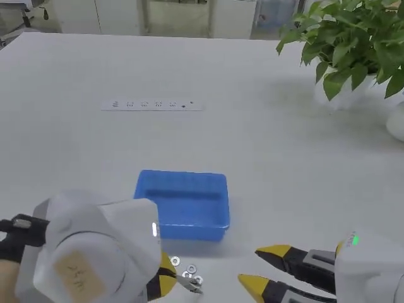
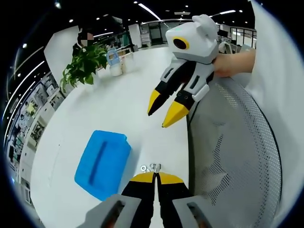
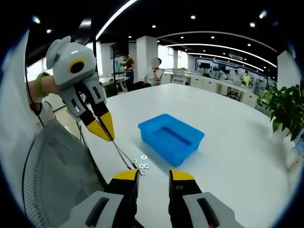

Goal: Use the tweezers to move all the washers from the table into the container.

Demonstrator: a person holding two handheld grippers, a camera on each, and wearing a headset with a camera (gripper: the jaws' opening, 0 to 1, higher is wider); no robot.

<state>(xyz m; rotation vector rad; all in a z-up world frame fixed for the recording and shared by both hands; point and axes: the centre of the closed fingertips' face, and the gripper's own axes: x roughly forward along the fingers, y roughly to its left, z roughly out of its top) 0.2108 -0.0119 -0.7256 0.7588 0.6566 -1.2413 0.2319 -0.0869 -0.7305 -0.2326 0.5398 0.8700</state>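
Closed tight on the tweezers (image 3: 122, 153), the left tool (image 2: 154, 176) could skid the flat washers (image 3: 143, 166) off the near table (image 1: 265, 132) edge; the right tool (image 3: 154, 175) gapes empty.

White table (image 1: 284, 164): blue container (image 1: 189, 228), washers (image 1: 191, 273), power strip (image 1: 151, 105).

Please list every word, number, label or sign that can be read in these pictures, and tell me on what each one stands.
No text here can be read with certainty.
white strip on the table: a row of dark marks, too small and blurred to read.
tan sticker on the left gripper: handwritten marks, too blurred to read.
blue container: no marking visible.
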